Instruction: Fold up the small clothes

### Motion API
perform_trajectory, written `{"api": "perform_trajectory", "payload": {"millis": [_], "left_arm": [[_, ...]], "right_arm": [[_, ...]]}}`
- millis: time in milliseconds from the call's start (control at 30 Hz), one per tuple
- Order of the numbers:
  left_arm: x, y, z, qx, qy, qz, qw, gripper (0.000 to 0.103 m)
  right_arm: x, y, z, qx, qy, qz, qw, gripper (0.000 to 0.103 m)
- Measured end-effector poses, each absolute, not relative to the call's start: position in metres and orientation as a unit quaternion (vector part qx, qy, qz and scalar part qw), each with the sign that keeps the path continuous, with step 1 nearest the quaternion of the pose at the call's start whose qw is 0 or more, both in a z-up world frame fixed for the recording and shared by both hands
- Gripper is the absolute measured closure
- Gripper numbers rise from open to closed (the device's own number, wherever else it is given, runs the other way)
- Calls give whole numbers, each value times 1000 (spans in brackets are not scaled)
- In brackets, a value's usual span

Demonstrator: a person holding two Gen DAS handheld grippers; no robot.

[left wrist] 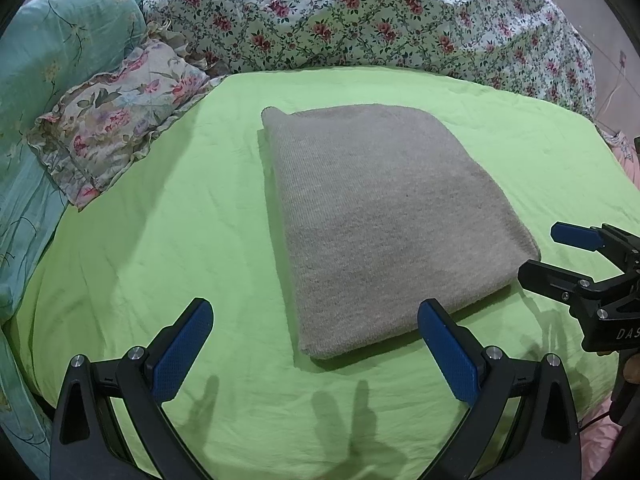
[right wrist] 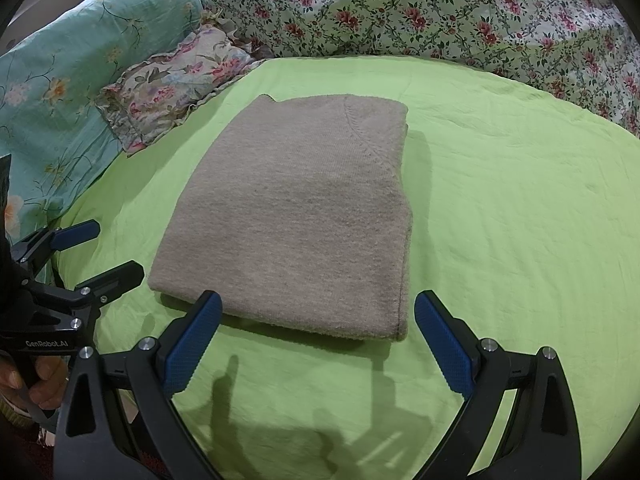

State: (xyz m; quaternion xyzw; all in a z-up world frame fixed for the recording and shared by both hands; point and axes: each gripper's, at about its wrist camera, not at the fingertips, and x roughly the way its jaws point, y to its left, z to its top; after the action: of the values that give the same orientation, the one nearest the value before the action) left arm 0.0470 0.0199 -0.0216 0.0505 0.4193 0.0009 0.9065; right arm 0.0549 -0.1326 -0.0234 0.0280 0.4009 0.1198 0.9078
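Observation:
A grey knitted garment [left wrist: 384, 220] lies folded into a neat rectangle on the green sheet [left wrist: 160, 240]; it shows in the right wrist view as well, garment [right wrist: 296, 216] on sheet [right wrist: 500, 220]. My left gripper [left wrist: 316, 320] is open just short of the garment's near edge, nothing between its blue pads. My right gripper [right wrist: 318, 312] is open too, its fingers straddling the garment's near edge without gripping it. Each gripper also shows in the other's view: the right gripper [left wrist: 548, 252] at the right edge, the left gripper [right wrist: 104, 248] at the left, held by a hand [right wrist: 28, 380].
A frilled floral pillow [left wrist: 116, 120] lies at the left of the sheet, beside a teal floral quilt [left wrist: 48, 60]. A white floral duvet [left wrist: 380, 12] is heaped along the back. Bare green sheet [right wrist: 520, 160] stretches to the right of the garment.

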Motion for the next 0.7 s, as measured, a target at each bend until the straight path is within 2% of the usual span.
{"api": "perform_trajectory", "payload": {"millis": [700], "left_arm": [[44,15,-20,48,419,1,907,1]], "right_arm": [[55,-134,-20,35,401,119,908,6]]}}
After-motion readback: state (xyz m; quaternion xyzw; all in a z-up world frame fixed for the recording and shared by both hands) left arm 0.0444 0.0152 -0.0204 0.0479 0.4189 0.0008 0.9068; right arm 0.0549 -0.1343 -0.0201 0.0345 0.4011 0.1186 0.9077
